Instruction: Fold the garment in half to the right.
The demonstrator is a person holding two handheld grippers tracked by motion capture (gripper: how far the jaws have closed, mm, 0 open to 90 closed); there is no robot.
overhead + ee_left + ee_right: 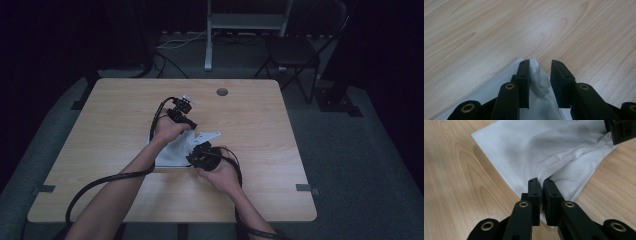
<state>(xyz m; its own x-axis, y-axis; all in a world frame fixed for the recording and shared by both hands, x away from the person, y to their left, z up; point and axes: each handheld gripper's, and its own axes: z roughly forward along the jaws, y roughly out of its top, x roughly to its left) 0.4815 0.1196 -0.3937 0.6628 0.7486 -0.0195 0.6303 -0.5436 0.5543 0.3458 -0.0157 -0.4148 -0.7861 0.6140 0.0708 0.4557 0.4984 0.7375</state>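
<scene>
Two claws work one white cloth (172,152) that lies near the middle of the table (100,130), toward its near edge. The right claw (541,182) has its jaws pressed together on a pinch of the cloth's edge, and folds in the fabric run from that pinch toward the far corner; it seems to hold this edge so the cloth can be pulled taut or lifted without sliding. In the high view the right claw (200,150) sits at the cloth's right side, gripped by the right hand (222,175).

The left claw (540,66) stands with its jaws apart, straddling a crumpled corner of the cloth (537,75). The corner touches the inner face of the left jaw, and a gap remains to the other. It looks placed to take that corner, not yet clamped. In the high view the left hand (167,129) holds the left claw (187,122) over the cloth's far side.

With both corners held, the cloth could likely be spread or folded.
</scene>
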